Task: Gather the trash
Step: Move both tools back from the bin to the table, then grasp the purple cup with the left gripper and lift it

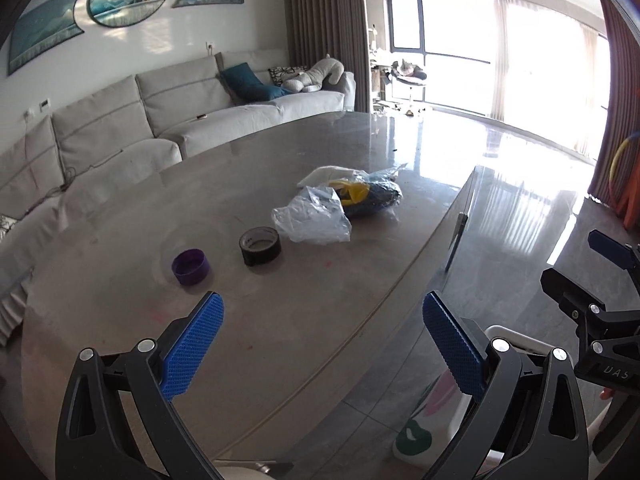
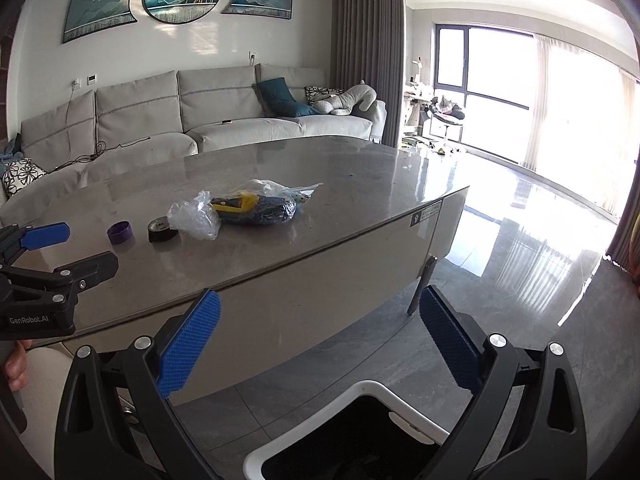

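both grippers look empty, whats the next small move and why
Probably ease the left gripper forward toward the crumpled clear bag. Both grippers are open and hold nothing; the right gripper hangs over the white bin off the table, so the left is better placed to reach.

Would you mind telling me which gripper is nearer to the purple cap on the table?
Left. The left gripper hovers over the table just short of the purple cap; the right gripper hangs off the table's edge, above the bin.
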`<action>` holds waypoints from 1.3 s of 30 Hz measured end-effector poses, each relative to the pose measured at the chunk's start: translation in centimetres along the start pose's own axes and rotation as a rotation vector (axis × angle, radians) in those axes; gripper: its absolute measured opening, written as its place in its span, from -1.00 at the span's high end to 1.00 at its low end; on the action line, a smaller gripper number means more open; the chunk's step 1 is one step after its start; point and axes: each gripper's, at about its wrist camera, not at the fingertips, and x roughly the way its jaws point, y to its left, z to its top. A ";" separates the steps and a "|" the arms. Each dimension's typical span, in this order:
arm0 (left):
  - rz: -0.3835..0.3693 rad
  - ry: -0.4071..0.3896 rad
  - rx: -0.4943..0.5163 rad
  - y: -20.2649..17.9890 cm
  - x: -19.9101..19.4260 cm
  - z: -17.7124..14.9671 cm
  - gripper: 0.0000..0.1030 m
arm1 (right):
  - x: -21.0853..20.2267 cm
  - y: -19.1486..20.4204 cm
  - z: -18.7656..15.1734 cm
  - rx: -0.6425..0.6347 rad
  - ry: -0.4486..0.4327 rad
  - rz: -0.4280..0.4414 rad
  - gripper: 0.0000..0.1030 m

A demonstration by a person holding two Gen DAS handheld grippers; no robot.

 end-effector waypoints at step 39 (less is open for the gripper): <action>0.070 0.257 -0.141 15.0 14.9 1.3 -0.91 | 15.1 14.6 6.6 -0.143 0.037 0.220 -0.92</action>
